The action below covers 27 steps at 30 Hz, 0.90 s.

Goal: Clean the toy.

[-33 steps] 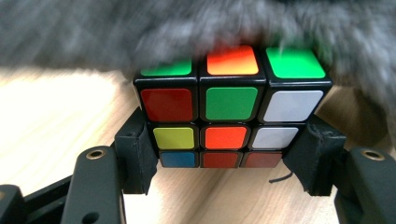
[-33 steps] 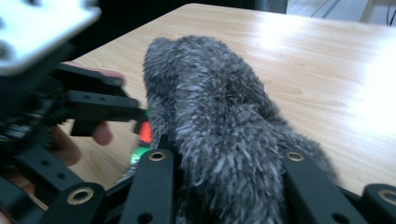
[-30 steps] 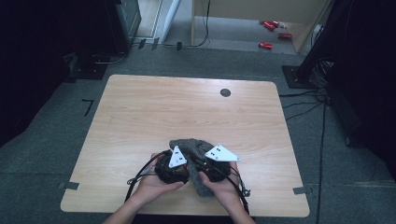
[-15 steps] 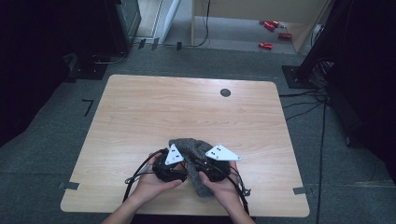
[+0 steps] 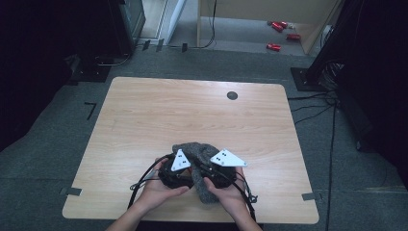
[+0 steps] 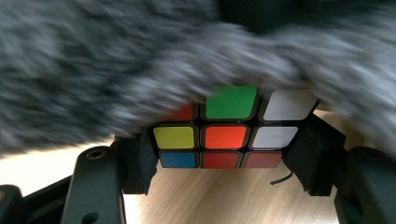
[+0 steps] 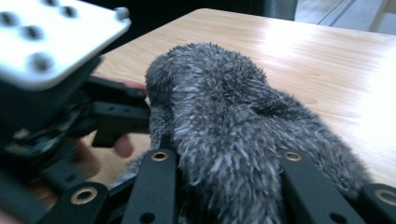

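A scrambled colour cube point(image 6: 224, 135) sits between the black jaws of my left gripper point(image 6: 226, 161), which is shut on its two sides. A grey fuzzy cloth point(image 6: 116, 70) drapes over the cube's top and hides its upper row. In the high view the cloth point(image 5: 192, 149) lies near the table's front edge, with the left gripper point(image 5: 187, 169) and right gripper point(image 5: 203, 179) on either side of it, both hand-held. My right gripper point(image 7: 226, 158) has the cloth point(image 7: 224, 121) bunched between its jaws, which have just been closing on it. Its fingertips are buried in the fuzz.
The wooden table point(image 5: 192, 115) has a dark round grommet point(image 5: 232, 95) at the back right. Cables trail from both grippers over the front edge. Red objects point(image 5: 279, 26) lie on the floor beyond, and dark stands flank the table.
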Tool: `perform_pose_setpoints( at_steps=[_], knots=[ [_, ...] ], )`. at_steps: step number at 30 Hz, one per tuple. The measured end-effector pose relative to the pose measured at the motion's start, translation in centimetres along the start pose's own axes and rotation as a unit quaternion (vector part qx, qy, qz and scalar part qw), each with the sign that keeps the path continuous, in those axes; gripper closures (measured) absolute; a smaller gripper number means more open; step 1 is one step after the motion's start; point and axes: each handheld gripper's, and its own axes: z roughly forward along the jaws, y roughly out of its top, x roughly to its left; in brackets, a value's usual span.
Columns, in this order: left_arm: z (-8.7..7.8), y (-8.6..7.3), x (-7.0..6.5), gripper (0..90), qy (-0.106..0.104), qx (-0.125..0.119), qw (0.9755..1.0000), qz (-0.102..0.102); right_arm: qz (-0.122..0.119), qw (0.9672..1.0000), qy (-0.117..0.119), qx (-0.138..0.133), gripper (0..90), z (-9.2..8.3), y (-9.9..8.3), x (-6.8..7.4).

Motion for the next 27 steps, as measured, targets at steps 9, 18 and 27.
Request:
perform_pose_setpoints(
  at_steps=[9, 18, 27],
  knots=[
    [0.0, 0.0, -0.1, 35.5, 0.001, 0.002, 1.0000, 0.005, 0.004, 0.9999, -0.011, -0.005, 72.4, -0.3, -0.2, -0.5],
    [-0.2, -0.1, 0.2, 35.5, 0.006, 0.002, 1.0000, 0.006, 0.022, 0.9994, -0.027, -0.001, 72.4, 0.0, -0.5, -2.0],
    [-0.2, 0.0, -0.4, 35.5, -0.001, -0.002, 0.9999, 0.016, 0.001, 1.0000, 0.006, -0.004, 72.3, 0.1, -0.1, 0.1]
  ],
)
